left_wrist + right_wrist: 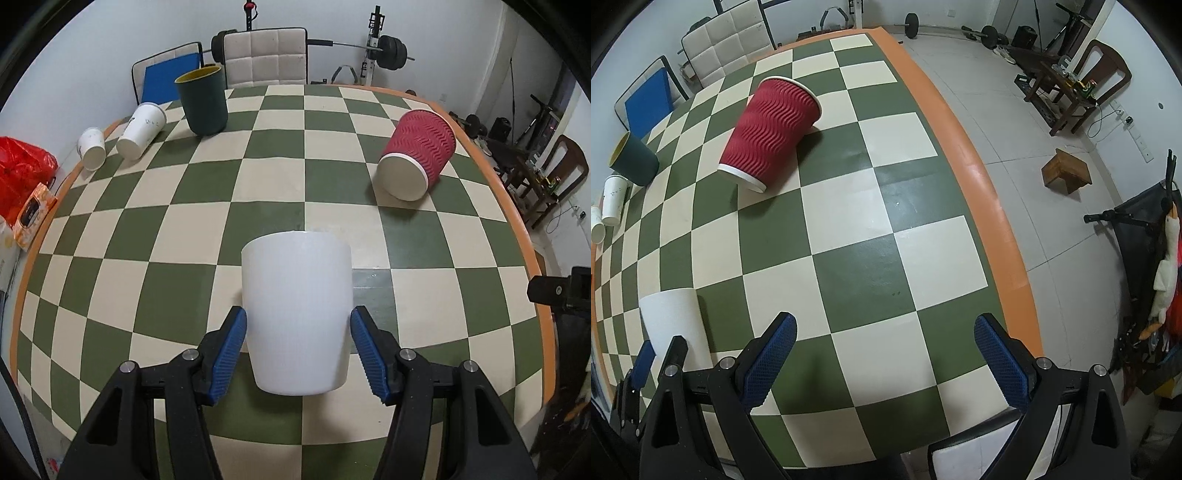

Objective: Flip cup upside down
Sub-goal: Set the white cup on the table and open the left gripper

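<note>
A plain white cup stands on the checkered table between the blue pads of my left gripper. The wider end is up and the narrow end is down. The pads sit right at its sides, with a thin gap showing on each side. The same cup shows at the lower left in the right wrist view. My right gripper is open and empty over the table near its right edge.
A red ribbed cup lies on its side at the right. A dark green cup stands at the far left, with two white paper cups beside it. The orange table edge runs close on the right.
</note>
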Demonstrator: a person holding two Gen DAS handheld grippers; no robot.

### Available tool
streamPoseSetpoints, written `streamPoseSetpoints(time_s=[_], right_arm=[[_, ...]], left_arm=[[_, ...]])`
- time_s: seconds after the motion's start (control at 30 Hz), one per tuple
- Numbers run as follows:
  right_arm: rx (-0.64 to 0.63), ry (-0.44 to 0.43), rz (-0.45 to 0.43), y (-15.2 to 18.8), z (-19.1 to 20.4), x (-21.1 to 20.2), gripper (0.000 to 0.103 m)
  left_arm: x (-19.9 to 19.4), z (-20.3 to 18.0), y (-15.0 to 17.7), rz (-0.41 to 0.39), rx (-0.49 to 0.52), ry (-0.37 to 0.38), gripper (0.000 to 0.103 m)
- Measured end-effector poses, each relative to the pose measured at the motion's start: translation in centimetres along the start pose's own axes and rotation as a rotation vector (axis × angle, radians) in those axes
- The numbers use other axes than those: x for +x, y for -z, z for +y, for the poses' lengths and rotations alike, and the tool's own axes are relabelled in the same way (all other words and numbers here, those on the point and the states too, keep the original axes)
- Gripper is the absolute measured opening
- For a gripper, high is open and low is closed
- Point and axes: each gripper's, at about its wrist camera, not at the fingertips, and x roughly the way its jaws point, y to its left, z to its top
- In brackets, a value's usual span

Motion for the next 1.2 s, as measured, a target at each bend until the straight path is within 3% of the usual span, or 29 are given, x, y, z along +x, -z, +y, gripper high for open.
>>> streamPoseSetpoints(time_s=[0.33,0.47,0.53,0.77,1.2], right_arm=[[-0.045,-0.026,-0.016,0.8,1.1,-1.9,0.099],[-0.120,-0.042,-0.045,2.1,2.8,-5.0,0.099],[-0.160,-0.060,-0.051,3.3,4.1,-6.9,0.099],[-0.214,-0.124,-0.077,7.0,7.6,-13.8,0.099],[-0.158,-0.159,-0.115,10.5,11.6,-23.0,0.099]], left_arm=[[-2.8,-0.2,-0.6,0.190,0.011,0.041,0.058],[-6.0,1.2,-1.2,0.253,0.004,0.028,0.077],[-7.9,2.3,-1.6,0.267,0.008,0.013,0.080],[-14.7,6.7,-2.8,0.231,0.041,-0.048,0.080],[-20.8,9.9,-4.9,0.207,0.090,0.048,0.080]])
